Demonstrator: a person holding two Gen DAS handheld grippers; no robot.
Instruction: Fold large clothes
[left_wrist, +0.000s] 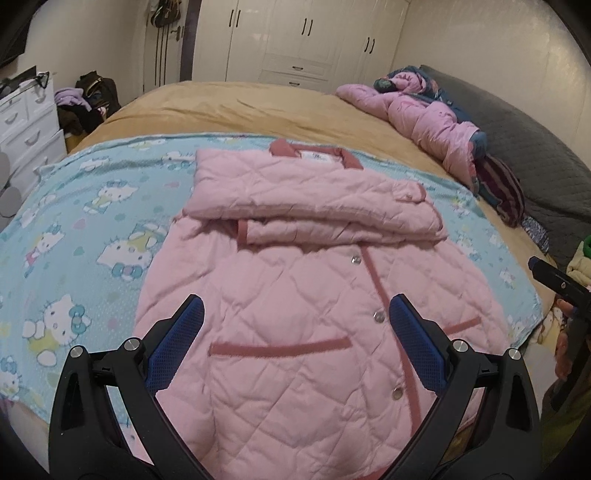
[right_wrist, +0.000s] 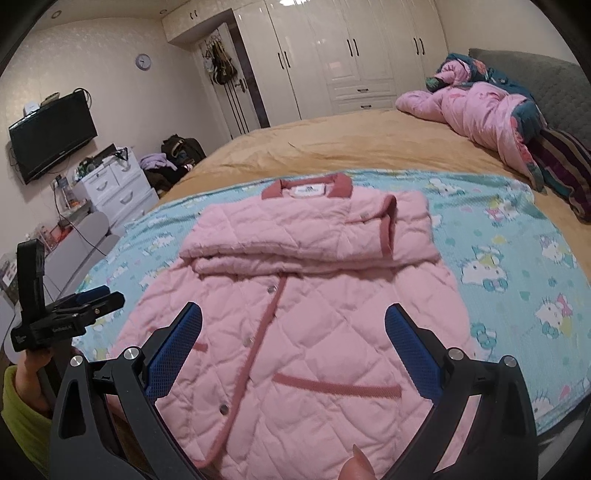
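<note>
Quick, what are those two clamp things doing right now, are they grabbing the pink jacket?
Left gripper: jaws open, holding nothing, above the pink jacket.
Right gripper: jaws open, holding nothing.

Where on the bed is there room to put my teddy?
The tan bedspread beyond the jacket is bare, between its collar and the wardrobe side. The cartoon blanket is free right of the jacket. It is crowded by the headboard, where a pink quilt is heaped.
</note>
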